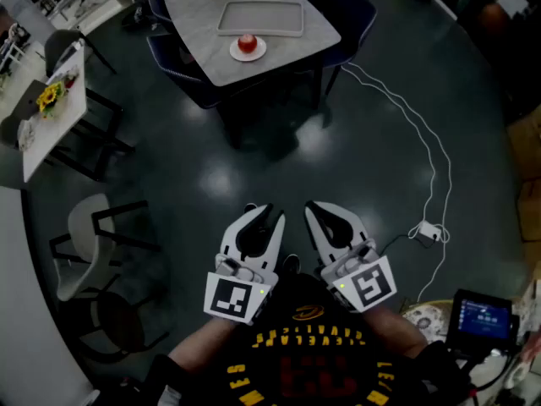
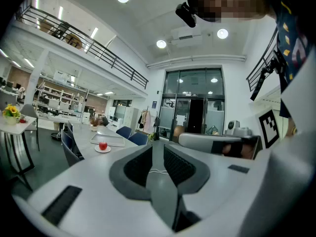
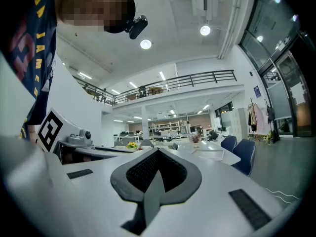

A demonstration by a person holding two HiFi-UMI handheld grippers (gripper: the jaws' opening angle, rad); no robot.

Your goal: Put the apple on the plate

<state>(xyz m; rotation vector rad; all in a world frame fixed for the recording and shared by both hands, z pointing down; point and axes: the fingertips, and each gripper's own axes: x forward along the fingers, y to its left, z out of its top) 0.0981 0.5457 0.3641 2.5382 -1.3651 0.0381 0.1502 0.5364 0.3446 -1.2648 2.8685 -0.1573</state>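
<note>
Apple sits on the white plate, far table, well away from me. Left gripper: jaws slightly apart, empty. Right gripper: jaws together, empty. Placement looks done; I'd avoid nudging it.

Dim head view; bright, fisheye-warped gripper views
</note>
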